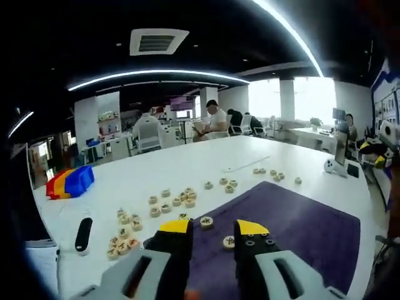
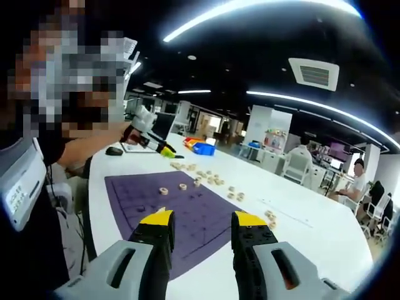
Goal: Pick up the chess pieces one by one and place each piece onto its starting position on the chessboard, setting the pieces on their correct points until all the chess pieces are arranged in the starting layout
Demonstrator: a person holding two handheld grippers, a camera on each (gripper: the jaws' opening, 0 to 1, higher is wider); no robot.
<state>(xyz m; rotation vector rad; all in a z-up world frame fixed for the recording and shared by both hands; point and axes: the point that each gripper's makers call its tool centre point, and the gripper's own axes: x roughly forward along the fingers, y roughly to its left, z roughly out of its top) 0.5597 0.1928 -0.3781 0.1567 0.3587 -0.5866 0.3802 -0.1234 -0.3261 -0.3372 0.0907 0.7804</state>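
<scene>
While both the left gripper [image 1: 214, 232] and right gripper [image 2: 201, 223] wait apart and empty, small round chess pieces [image 1: 164, 205] lie scattered on the white tabletop [image 1: 187, 164] beside the purple chessboard [image 2: 187, 215]; they look light, hard, best pinched by their sides.

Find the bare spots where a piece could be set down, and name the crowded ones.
The purple cloth chessboard is mostly bare: two round wooden chess pieces sit near its left edge. The white table is free toward its far end. It is crowded left of the board, where pieces cluster beside a black oblong remote.
</scene>
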